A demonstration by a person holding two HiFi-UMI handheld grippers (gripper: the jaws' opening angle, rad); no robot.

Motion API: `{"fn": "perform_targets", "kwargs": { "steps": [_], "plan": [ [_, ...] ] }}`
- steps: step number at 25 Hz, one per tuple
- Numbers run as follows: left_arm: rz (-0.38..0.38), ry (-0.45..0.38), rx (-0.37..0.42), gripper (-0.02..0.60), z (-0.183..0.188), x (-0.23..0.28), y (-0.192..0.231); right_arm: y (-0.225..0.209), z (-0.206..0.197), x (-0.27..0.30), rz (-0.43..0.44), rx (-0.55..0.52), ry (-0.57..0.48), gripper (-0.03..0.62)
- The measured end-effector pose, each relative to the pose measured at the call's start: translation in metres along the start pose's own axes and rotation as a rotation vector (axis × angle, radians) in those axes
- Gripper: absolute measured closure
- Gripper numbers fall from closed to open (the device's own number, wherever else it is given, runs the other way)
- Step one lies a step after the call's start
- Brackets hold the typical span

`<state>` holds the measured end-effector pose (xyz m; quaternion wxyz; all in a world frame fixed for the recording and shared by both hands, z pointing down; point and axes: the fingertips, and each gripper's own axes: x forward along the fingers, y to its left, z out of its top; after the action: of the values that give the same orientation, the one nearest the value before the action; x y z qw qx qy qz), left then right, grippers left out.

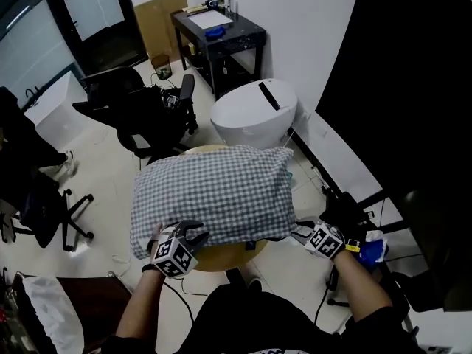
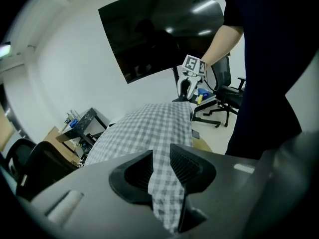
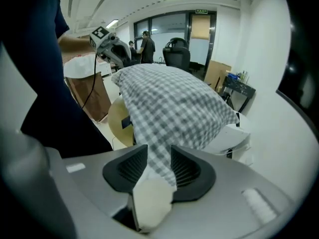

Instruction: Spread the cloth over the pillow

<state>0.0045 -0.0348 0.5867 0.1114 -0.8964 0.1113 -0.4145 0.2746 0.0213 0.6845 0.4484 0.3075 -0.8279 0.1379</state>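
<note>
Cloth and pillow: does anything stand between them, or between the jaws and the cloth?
Nothing visible does. The cloth already lies over the pillow, which it hides. The left gripper and right gripper each have their jaws closed on a near corner; a pale piece, perhaps pillow, sits with the right one.

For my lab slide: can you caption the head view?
Both near corners pinched: left gripper and right gripper hold the checked cloth spread over a round wooden table.

No words, brands or numbers can be read anywhere. The cubes on the left hand-held gripper (image 1: 193, 234) and the right hand-held gripper (image 1: 299, 231) bear only black-and-white square patterns. A green sign (image 3: 201, 11) near the ceiling is too small to read.
</note>
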Motion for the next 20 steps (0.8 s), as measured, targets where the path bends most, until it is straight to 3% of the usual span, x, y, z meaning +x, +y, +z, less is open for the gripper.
{"fn": "perform_targets", "kwargs": {
  "steps": [5, 9, 11, 20],
  "plan": [
    [0.015, 0.066, -0.039, 0.483, -0.014, -0.019, -0.028, 0.011, -0.022, 0.021, -0.018, -0.027, 0.047, 0.447],
    [0.051, 0.108, -0.072, 0.483, -0.026, -0.035, -0.044, 0.015, -0.022, 0.016, -0.059, -0.054, 0.017, 0.553],
    [0.068, 0.121, -0.089, 0.483, -0.033, -0.043, -0.051, 0.018, -0.02, 0.009, -0.076, -0.07, -0.001, 0.577],
    [0.115, 0.141, -0.138, 0.483, -0.044, -0.062, -0.077, 0.022, 0.014, -0.066, -0.146, -0.141, -0.086, 0.581]
  ]
}}
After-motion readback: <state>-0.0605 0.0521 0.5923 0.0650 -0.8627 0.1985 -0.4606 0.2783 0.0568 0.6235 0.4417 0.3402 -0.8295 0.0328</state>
